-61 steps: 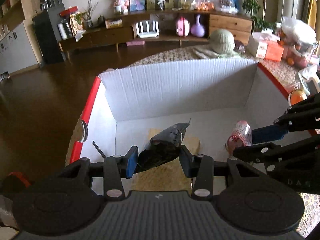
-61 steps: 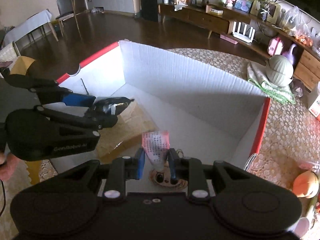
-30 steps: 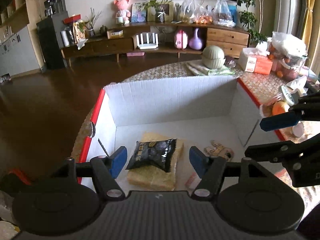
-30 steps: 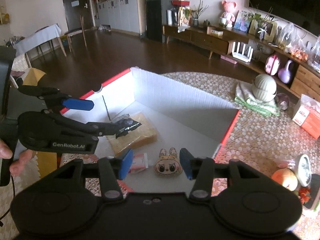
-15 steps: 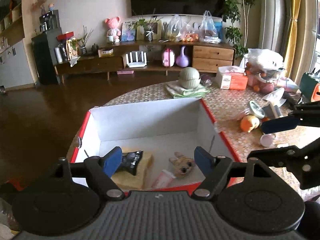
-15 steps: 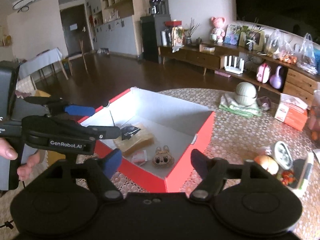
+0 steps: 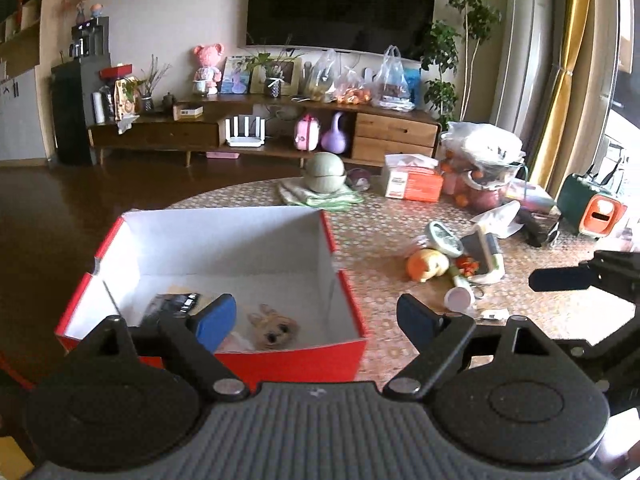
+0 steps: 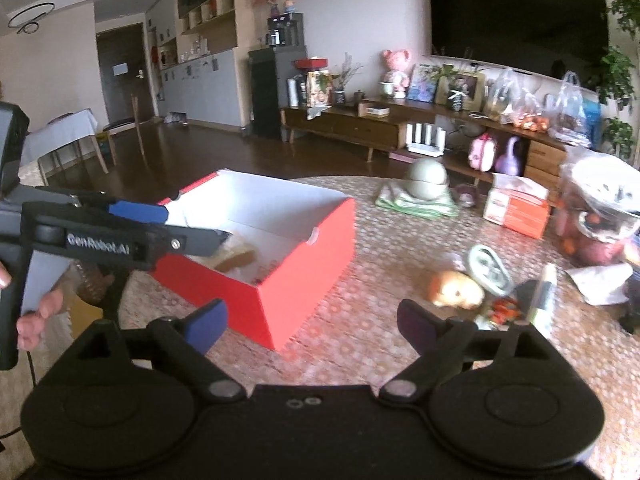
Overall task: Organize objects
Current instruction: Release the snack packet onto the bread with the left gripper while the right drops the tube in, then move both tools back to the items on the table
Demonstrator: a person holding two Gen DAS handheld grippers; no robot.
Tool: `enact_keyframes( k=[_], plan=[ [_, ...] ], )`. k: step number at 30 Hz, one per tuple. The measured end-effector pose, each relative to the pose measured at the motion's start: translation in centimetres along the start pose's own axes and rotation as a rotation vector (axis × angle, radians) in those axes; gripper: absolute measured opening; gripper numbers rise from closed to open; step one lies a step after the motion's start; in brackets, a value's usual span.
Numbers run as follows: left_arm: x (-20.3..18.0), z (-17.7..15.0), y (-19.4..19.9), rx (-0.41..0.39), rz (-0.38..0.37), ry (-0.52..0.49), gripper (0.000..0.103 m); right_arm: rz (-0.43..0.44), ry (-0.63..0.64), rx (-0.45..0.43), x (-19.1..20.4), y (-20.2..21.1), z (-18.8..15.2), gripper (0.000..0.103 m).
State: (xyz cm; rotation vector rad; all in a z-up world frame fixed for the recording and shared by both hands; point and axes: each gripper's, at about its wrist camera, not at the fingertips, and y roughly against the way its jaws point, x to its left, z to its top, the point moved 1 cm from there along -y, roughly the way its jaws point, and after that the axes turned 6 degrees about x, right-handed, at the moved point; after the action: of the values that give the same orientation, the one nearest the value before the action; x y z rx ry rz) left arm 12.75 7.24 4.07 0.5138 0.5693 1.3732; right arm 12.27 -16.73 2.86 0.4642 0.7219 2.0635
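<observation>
Left gripper [image 7: 316, 318]: jaws spread wide, nothing between them; it hangs above the near edge of the box.
Right gripper [image 8: 310, 326]: jaws also wide apart and empty, held over the patterned table [image 8: 384, 332] just beside the box's red corner.
Box [image 7: 224, 236]: red outside, white inside, open at the top, standing on the table at its left part.
Inside the box: a dark snack packet [image 7: 170, 306] lies on a tan flat piece (partly hidden by the left gripper's blue pad); a small plush animal face [image 7: 274, 328] lies near the front wall, and something pale sits just beside it, too hidden to name.
Loose things on the table: an orange plush toy [image 7: 426, 264], a small round clock [image 7: 442, 238], a white cup lying on its side [image 7: 460, 298] and a small carton [image 7: 486, 256] cluster together, well apart from the box on its right.
Further back: a green bowl on a folded cloth [image 7: 324, 180] and an orange tissue box [image 7: 414, 184].
Person's hand [image 8: 38, 318]: grips the left gripper's handle at the left edge of the right wrist view.
</observation>
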Motion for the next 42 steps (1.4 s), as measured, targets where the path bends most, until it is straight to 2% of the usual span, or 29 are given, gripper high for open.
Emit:
enact_keyframes(
  k=[2,5,6,10,14,17,20,23,29,36,42],
  plan=[
    [-0.8,-0.2,-0.1,-0.007,-0.012,0.014,0.089,-0.037,0.009,-0.022,-0.8,0.5,-0.9,0.093],
    [-2.0,-0.4,-0.8,-0.003,-0.022,0.024,0.096,-0.103,0.025,-0.04,-2.0,0.9,-1.8,0.093],
    [-2.4,-0.4,-1.0,-0.002,-0.023,0.025,0.1,-0.117,0.021,-0.045,-2.5,1.0,-2.2,0.093],
    [-4.1,-0.6,-2.1,-0.003,-0.036,0.026,0.103,-0.149,-0.034,-0.039,-4.9,0.7,-3.1,0.093],
    [-6.1,-0.9,-3.3,-0.029,-0.019,0.004,0.103,-0.148,-0.169,-0.031,-7.8,0.3,-4.1,0.093],
    [-7.8,-0.7,-4.6,-0.015,-0.039,-0.007,0.103,-0.206,-0.25,-0.062,-9.5,0.0,-5.2,0.093],
    [-9.5,-0.7,-5.9,-0.01,-0.047,-0.029,0.103,-0.235,-0.278,-0.061,-10.9,-0.5,-6.0,0.093],
    [-10.9,-0.6,-7.7,0.022,-0.061,-0.036,0.103,-0.275,-0.238,-0.057,-11.8,-1.0,-6.5,0.094],
    [-13.1,-0.5,-11.5,0.072,-0.086,-0.066,0.103,-0.266,-0.154,0.037,-13.4,-3.0,-7.1,0.094],
    [-14.6,-0.2,-15.5,0.128,-0.094,-0.095,0.103,-0.265,-0.104,0.077,-15.0,-5.3,-7.8,0.094],
    [-15.6,-0.2,-18.6,0.16,-0.094,-0.108,0.103,-0.189,-0.121,0.124,-16.4,-7.4,-8.0,0.094]
  ],
)
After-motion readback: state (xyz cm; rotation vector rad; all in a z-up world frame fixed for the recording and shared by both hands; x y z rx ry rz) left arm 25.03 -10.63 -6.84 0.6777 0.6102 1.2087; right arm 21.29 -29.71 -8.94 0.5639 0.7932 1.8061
